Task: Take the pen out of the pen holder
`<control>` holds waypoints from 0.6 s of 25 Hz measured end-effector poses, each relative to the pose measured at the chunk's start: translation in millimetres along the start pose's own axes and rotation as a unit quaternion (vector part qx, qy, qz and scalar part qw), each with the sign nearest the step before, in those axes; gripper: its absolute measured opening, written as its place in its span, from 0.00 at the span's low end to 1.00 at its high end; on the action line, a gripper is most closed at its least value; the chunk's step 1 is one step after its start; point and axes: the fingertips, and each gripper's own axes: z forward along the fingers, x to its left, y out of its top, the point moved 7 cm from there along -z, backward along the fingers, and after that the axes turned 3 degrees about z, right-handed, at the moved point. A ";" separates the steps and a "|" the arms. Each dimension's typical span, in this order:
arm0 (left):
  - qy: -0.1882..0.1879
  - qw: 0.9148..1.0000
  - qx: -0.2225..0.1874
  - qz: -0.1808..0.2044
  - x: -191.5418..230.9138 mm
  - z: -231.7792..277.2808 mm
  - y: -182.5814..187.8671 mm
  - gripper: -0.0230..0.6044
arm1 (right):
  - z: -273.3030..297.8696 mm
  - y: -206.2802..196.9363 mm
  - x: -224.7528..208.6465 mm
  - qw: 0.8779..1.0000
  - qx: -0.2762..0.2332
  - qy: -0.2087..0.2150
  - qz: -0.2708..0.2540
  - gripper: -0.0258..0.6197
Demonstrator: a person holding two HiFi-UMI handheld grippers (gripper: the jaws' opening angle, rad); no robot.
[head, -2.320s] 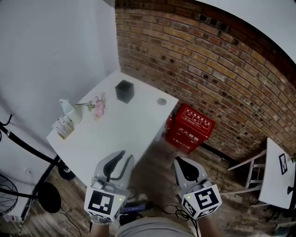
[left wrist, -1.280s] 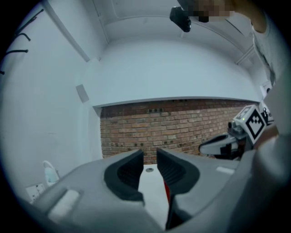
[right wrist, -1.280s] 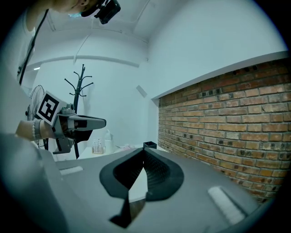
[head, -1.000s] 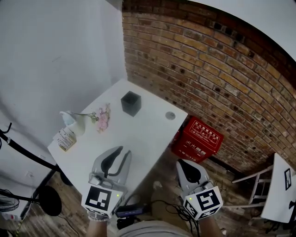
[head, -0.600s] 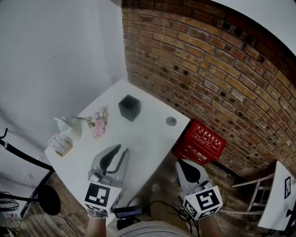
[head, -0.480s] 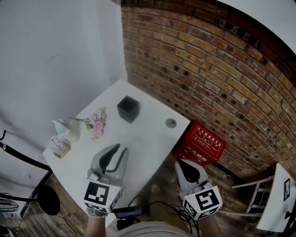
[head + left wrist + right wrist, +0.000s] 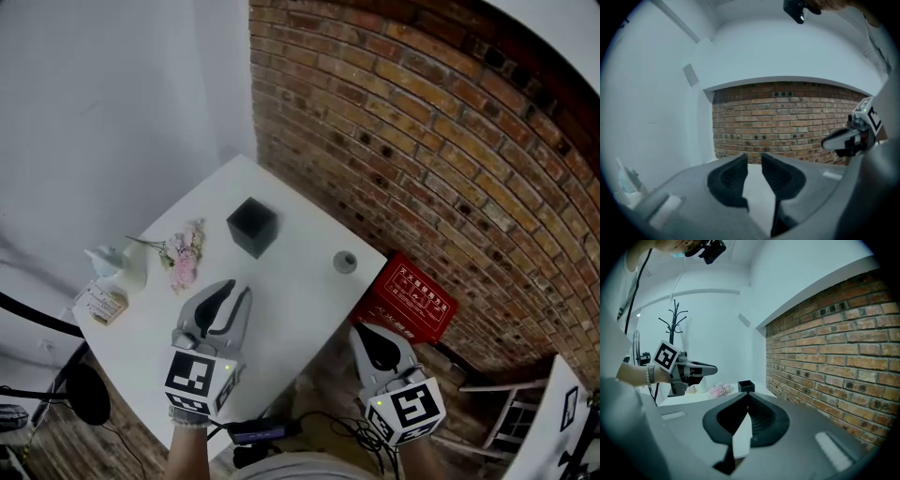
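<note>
The left gripper (image 7: 236,294) hovers over the near part of the worktop (image 7: 291,281), jaws a fair way apart with nothing between them. The right gripper (image 7: 365,334) hangs just off the worktop's near edge, jaws brought together at the tips and empty. I judge this to be the approach, as neither gripper has reached the pen holder (image 7: 251,226). It stands well apart from both, at about twelve o'clock from the left gripper and ten o'clock from the right, toward the corner by the brick wall (image 7: 422,141). The next move calls for bringing the open left gripper above the holder and lining its jaws on the pen. The holder is a small black square box, upright and open on top; no pen can be made out in it from here
</note>
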 end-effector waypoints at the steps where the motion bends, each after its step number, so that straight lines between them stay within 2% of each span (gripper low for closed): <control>1: 0.002 1.000 0.005 -0.001 2.2 5.9 -2.4 0.17 | 4.5 -1.4 -3.6 1.000 0.004 0.003 0.000 0.04; 7: 0.020 0.999 0.020 0.017 18.9 41.1 -14.2 0.17 | 31.3 -7.8 -22.8 1.000 0.024 0.018 0.000 0.04; 15: 0.037 0.999 0.039 0.006 40.8 87.5 -29.4 0.19 | 62.0 -8.2 -46.8 0.999 0.038 0.034 0.003 0.04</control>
